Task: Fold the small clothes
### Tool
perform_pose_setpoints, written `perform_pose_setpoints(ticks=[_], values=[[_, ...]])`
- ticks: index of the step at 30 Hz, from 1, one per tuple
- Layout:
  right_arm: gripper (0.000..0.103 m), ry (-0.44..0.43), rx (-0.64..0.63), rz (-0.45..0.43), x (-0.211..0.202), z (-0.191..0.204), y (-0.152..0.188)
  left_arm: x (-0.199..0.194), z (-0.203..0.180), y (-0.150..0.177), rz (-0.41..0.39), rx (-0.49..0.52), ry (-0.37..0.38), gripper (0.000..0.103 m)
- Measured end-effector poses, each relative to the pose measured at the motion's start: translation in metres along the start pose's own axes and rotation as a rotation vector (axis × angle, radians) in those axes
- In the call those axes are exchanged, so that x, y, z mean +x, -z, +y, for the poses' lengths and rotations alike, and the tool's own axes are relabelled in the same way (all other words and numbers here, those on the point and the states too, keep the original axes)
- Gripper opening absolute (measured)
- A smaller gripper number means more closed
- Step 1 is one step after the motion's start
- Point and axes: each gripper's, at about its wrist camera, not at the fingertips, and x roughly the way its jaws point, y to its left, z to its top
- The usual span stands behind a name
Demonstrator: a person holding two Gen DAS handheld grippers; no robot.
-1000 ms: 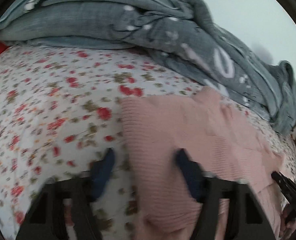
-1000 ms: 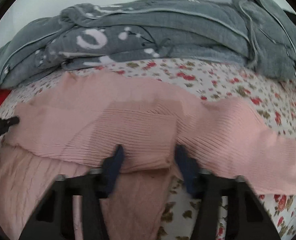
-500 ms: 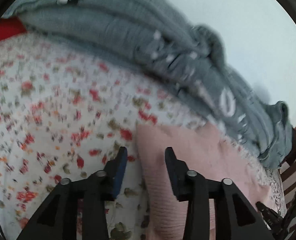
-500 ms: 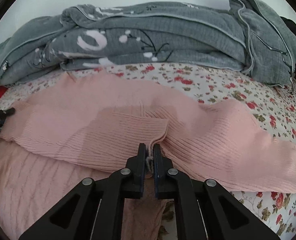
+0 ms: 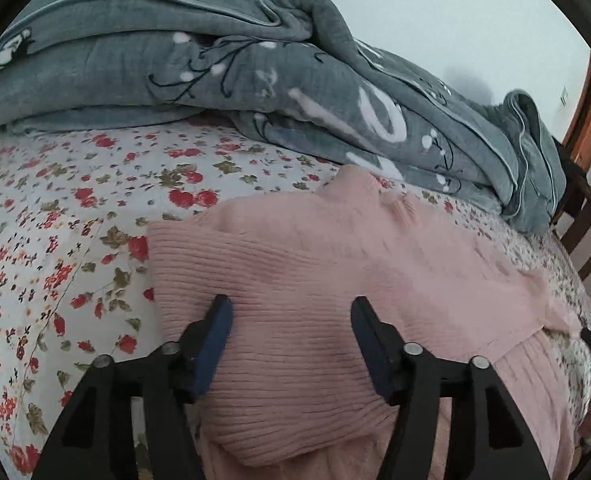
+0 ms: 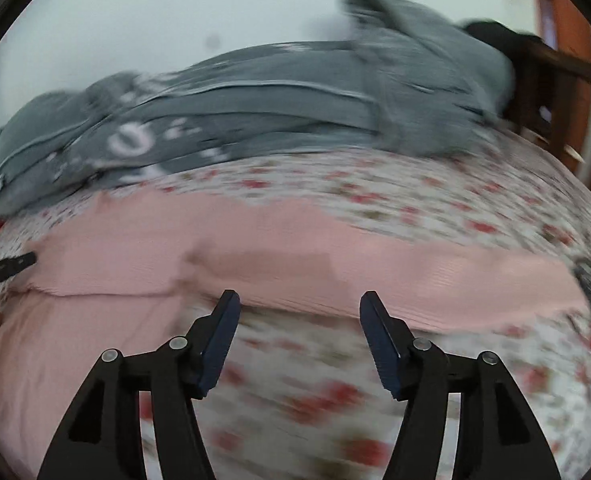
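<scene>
A pink ribbed knit sweater (image 5: 315, 264) lies on the floral bedsheet (image 5: 55, 240), with one sleeve folded across its body. My left gripper (image 5: 289, 320) is open, its fingers spread low over the folded sleeve end. In the right wrist view, which is blurred, the sweater (image 6: 255, 248) stretches across the bed. My right gripper (image 6: 299, 312) is open and empty, just in front of the sweater's near edge over the bedsheet (image 6: 435, 208).
A rumpled grey blanket (image 5: 255, 72) with white print lies along the back of the bed, also in the right wrist view (image 6: 275, 112). A wooden bed frame (image 5: 587, 220) stands at the right. The other gripper's tip (image 6: 11, 266) shows at the left edge.
My right gripper was shut on the sweater's folded edge half a second ago; it has let go, opened and swung right. My left gripper has opened wider and moved over the sleeve.
</scene>
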Motion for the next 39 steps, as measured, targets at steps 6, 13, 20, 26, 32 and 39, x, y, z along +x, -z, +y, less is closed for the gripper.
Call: perform_pose_setpoints(ticks=[6,13,20,26,32,39], values=[[0.064,0.079,0.157,0.011,-0.012,-0.101,0.014,0.002,-0.011,0.003,0.007,0.05,-0.05,0.065],[0.064,-0.008,0.303,0.006,0.007,-0.154,0.014,0.003,-0.011,0.001,0.003,0.049,-0.061,0.065],[0.064,-0.054,0.457,0.01,0.023,-0.185,-0.001,0.002,-0.008,0.001,-0.004,0.033,-0.043,0.065],[0.037,0.042,0.45,0.028,0.035,-0.186,-0.018,0.001,-0.005,0.0,-0.01,0.013,-0.02,0.065],[0.006,0.135,0.337,-0.033,0.019,-0.159,-0.034,-0.005,-0.006,0.0,-0.03,0.013,-0.017,0.066],[0.006,0.134,0.163,-0.181,-0.039,-0.068,-0.099,-0.031,0.013,0.002,-0.146,-0.101,0.068,0.072]])
